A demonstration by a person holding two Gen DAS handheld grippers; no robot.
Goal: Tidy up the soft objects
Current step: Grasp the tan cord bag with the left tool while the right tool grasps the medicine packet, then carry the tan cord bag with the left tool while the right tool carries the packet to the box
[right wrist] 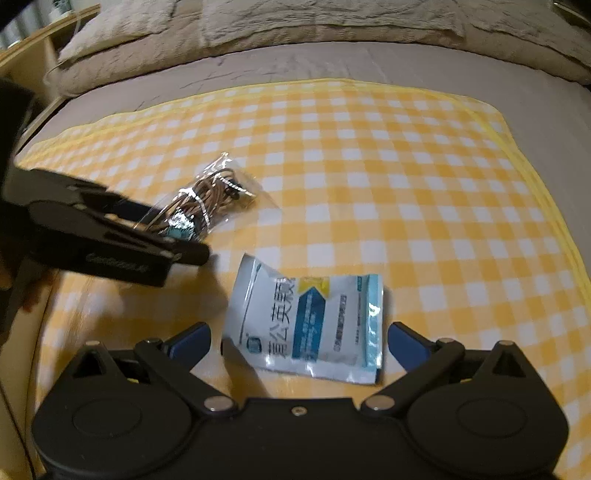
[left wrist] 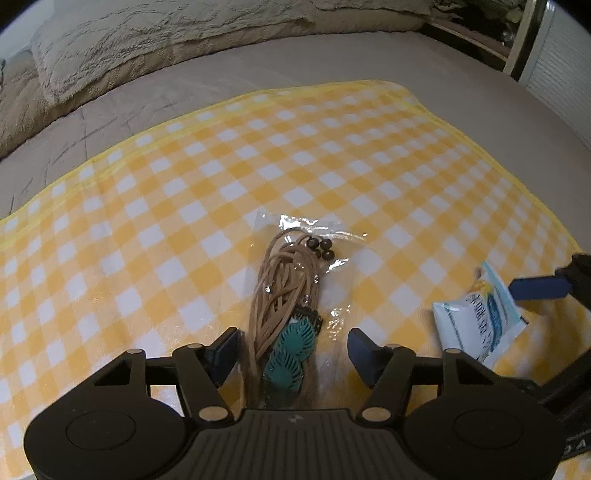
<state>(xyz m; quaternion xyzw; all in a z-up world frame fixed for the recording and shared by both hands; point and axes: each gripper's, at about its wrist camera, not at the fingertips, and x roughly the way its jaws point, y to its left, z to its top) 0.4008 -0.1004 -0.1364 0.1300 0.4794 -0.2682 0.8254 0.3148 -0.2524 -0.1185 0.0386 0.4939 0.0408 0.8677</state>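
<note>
- Left gripper hangs low over the checked cloth, its jaws spread wide on either side of the clear bag; neither finger presses the bag.
- Inside that bag lie tan cords, a few dark beads and teal fan-shaped pieces. The bag rests flat on the cloth.
- Right gripper is also wide open, with the white and blue packet lying flat between its blue fingers; whether the fingers touch the packet cannot be told.
- From the right wrist view, the clear bag lies up and to the left of the packet, near it but apart.
- Both things sit on the yellow-and-white cloth, which is spread over a brown bed; fuzzy beige pillows line the far edge.
</note>
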